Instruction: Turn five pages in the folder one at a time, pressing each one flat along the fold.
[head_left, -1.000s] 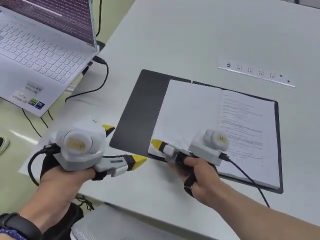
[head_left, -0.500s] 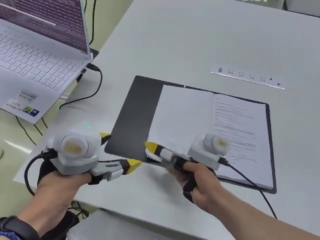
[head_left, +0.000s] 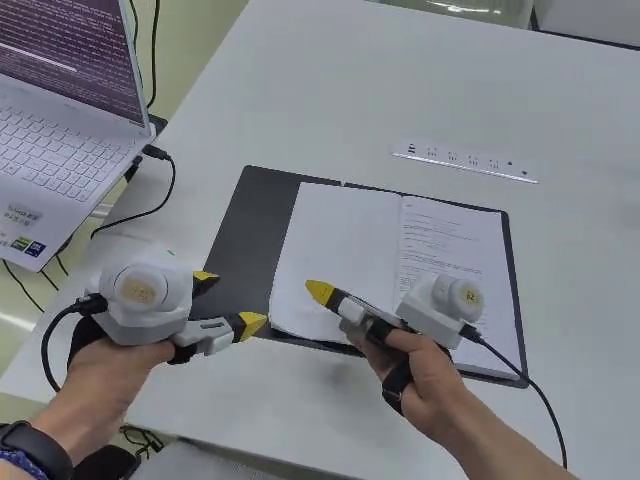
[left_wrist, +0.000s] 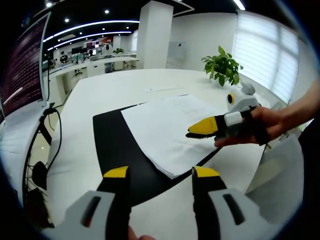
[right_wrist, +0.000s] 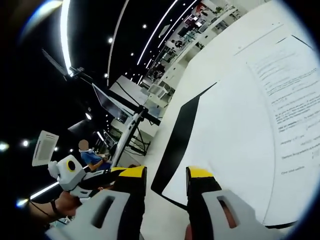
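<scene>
Right gripper (head_left: 320, 291) has moved inward over the left page (head_left: 335, 240) in the folder (head_left: 250, 230).

head view looks down, gripper views skim low; all share the folder (head_left: 255, 225).

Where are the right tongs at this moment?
In the head view, the right tongs are over the lower edge of the blank left page in the folder, right of the left tongs.
</scene>
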